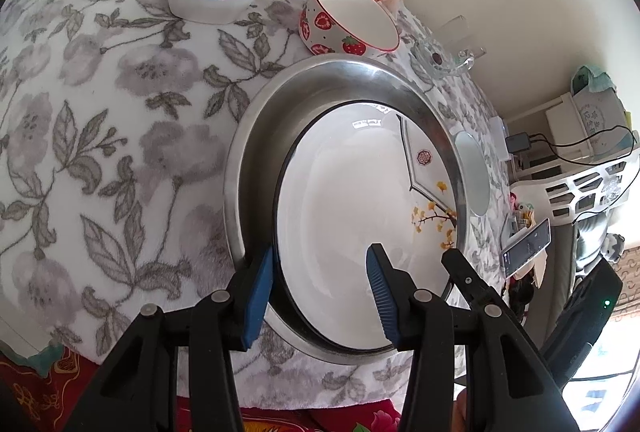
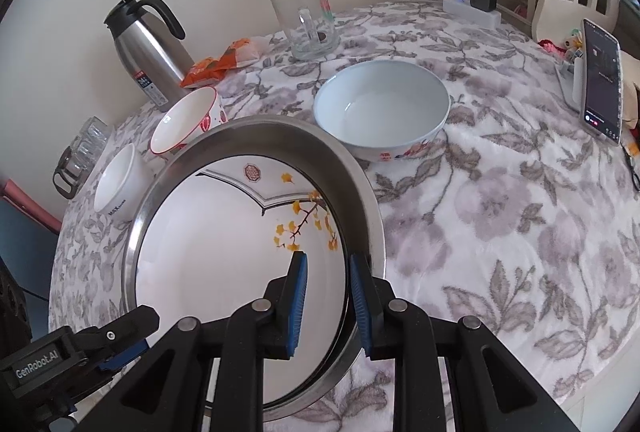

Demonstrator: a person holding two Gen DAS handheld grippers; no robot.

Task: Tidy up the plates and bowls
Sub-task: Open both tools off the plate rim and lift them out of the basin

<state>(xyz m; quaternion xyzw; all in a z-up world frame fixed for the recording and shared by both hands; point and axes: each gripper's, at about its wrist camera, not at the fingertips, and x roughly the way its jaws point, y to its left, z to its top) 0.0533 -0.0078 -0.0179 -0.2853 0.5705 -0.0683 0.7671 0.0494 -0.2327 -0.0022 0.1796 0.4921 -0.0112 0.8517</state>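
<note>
Floral-clothed desk (image 2: 500, 192): both tools pinch opposite rims of steel pan (image 2: 352, 168) holding painted plate (image 2: 224, 244); uneven lift risks plate sliding out.

Left tool (image 1: 320, 296) straddles pan rim at lower centre of frame, right tool (image 2: 328, 304) clamped narrow on its rim.

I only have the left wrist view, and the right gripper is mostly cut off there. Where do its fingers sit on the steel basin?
Observer: The right gripper straddles the near rim of the steel basin, one pad over the plate inside and the other outside the wall.
Operator: I see only a pale sliver behind the basin. What is it?
Observer: A pale blue bowl, upright and empty, just beyond the basin's far rim.
Operator: Anything behind that?
Observer: A clear glass mug, upright, farther back towards the wall.
</note>
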